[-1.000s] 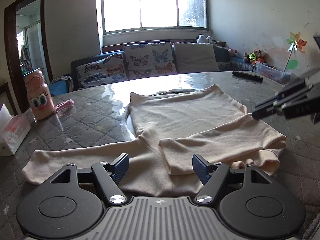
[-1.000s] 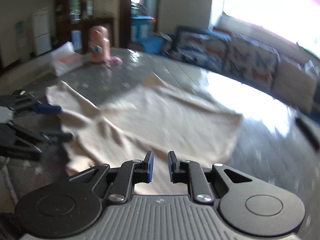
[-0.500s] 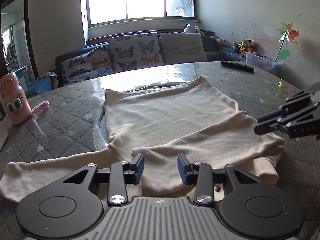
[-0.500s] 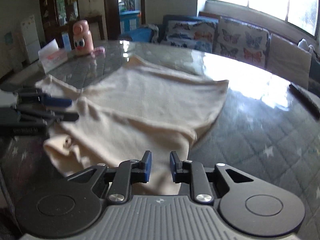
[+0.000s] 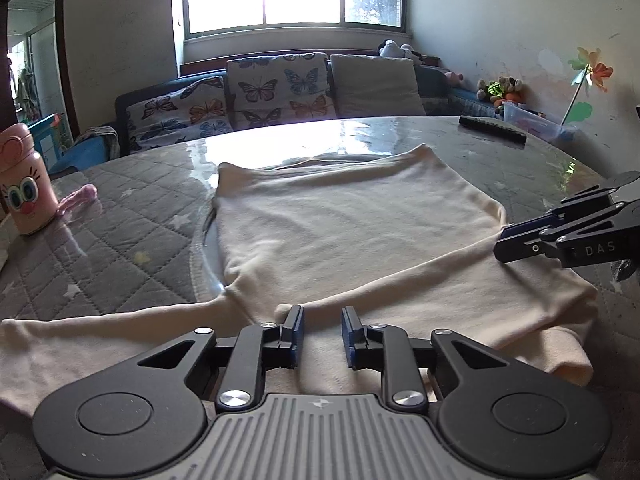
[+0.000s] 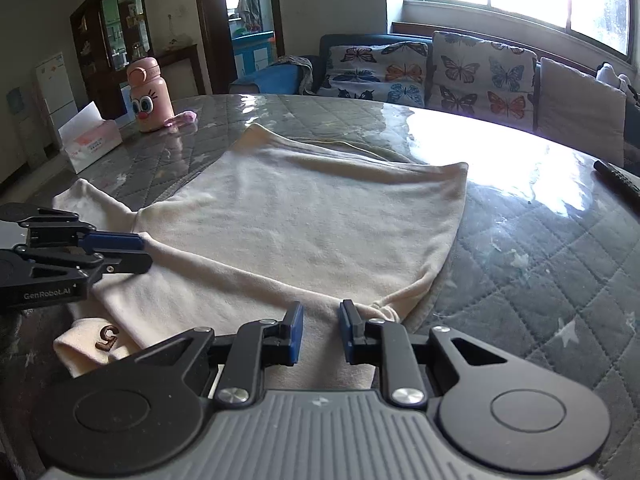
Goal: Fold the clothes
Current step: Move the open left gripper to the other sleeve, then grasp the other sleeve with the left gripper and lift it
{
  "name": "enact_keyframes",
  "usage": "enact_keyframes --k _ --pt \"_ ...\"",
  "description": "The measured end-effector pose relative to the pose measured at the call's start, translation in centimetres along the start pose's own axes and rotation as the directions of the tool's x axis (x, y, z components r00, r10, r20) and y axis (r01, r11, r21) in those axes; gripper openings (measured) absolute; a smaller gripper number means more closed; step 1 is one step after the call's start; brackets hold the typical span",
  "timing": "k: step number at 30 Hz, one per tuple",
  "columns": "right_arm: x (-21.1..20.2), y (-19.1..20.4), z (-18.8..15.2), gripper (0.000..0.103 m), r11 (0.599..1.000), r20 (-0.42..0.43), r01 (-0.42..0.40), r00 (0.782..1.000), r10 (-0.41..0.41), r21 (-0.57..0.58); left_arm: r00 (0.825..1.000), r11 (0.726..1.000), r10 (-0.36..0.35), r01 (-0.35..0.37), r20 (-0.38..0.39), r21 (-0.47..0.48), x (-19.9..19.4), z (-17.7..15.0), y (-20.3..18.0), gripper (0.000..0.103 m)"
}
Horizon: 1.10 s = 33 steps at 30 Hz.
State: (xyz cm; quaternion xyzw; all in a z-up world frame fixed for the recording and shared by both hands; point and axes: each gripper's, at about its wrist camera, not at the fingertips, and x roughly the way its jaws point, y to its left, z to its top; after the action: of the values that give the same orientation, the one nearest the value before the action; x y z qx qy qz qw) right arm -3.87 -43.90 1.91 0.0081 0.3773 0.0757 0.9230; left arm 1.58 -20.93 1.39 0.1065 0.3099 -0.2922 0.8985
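Note:
A cream long-sleeved shirt (image 5: pixel 340 236) (image 6: pixel 320 220) lies flat on the table. One sleeve (image 5: pixel 440 292) is folded across its near part; the other sleeve (image 5: pixel 80 340) stretches out to the left. My left gripper (image 5: pixel 322 322) (image 6: pixel 142 252) hovers low over the folded sleeve's near edge. Its jaws are closing, with cloth showing in the gap and the pads not pressing on it. At the shirt's right side, by the fold, my right gripper (image 6: pixel 321 318) (image 5: pixel 500 242) stands open by a narrow gap, cloth under its tips. A cuff with a small brown mark (image 6: pixel 107 338) sticks out nearby.
The table (image 5: pixel 120 240) has a grey quilted cover under a glossy sheet. A pink bottle (image 5: pixel 22 184) (image 6: pixel 150 96), a small pink item (image 5: pixel 78 200) and a tissue box (image 6: pixel 90 136) stand at the left. A black remote (image 5: pixel 492 128) lies far right. Behind is a sofa (image 5: pixel 276 88).
The left jaws have narrowed from wide to a small gap. Both grippers have come lower and closer to the shirt, the right one reaching its right edge.

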Motion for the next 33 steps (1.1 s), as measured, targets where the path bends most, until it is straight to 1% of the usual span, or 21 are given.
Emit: enact_keyframes --k 3,6,9,10,13,14,18,20,22,26,28,32,33 --pt "0.1 0.8 0.3 0.023 1.000 0.002 0.002 1.000 -0.002 -0.026 1.000 1.000 0.019 -0.018 0.009 -0.020 -0.7 -0.2 0.7 0.024" --pt "0.5 1.7 0.5 0.023 0.999 -0.002 -0.009 1.000 0.009 -0.046 0.999 0.998 0.037 -0.036 0.013 -0.050 -1.4 -0.5 1.7 0.024" --pt "1.4 3.3 0.8 0.023 0.996 -0.015 -0.035 0.999 0.034 -0.078 0.996 0.993 0.084 -0.082 0.017 -0.085 -2.3 -0.8 3.2 0.031" --pt "1.6 3.7 0.9 0.023 0.995 -0.017 -0.041 0.999 0.040 -0.088 0.994 0.990 0.106 -0.104 0.016 -0.100 -2.6 -1.0 3.8 0.036" --pt "2.3 5.4 1.3 0.025 0.990 -0.024 -0.072 0.997 0.069 -0.118 0.986 0.975 0.167 -0.164 0.009 -0.148 -3.5 -1.6 6.0 0.040" --pt "2.5 6.0 1.4 0.025 0.988 -0.026 -0.084 0.996 0.082 -0.128 0.982 0.969 0.189 -0.185 0.005 -0.163 -3.9 -1.8 6.8 0.043" --pt "3.0 8.6 1.6 0.027 0.975 -0.033 -0.131 0.991 0.127 -0.180 0.963 0.940 0.269 -0.264 -0.010 -0.216 -4.9 -2.7 9.5 0.047" --pt "3.0 10.1 1.7 0.028 0.965 -0.032 -0.149 0.989 0.145 -0.217 0.951 0.923 0.310 -0.305 -0.016 -0.233 -5.4 -2.9 10.6 0.051" --pt "3.1 11.3 1.8 0.037 0.955 -0.037 -0.173 0.985 0.169 -0.241 0.936 0.903 0.352 -0.347 -0.024 -0.253 -5.7 -3.2 11.5 0.054" --pt "3.2 13.2 1.6 0.037 0.936 -0.047 -0.204 0.979 0.199 -0.287 0.910 0.858 0.412 -0.406 -0.049 -0.316 -6.3 -3.8 13.5 0.056" --pt "3.1 14.2 1.3 0.037 0.921 -0.039 -0.197 0.980 0.195 -0.335 0.896 0.836 0.440 -0.433 -0.061 -0.338 -6.4 -3.9 14.4 0.056" --pt "2.8 14.0 1.6 0.039 0.925 -0.038 -0.201 0.979 0.199 -0.323 0.867 0.789 0.491 -0.484 -0.087 -0.379 -6.4 -4.1 16.1 0.056" --pt "2.7 13.8 1.6 0.040 0.927 -0.038 -0.203 0.979 0.201 -0.317 0.861 0.779 0.499 -0.493 -0.093 -0.387 -6.4 -4.1 16.4 0.056"
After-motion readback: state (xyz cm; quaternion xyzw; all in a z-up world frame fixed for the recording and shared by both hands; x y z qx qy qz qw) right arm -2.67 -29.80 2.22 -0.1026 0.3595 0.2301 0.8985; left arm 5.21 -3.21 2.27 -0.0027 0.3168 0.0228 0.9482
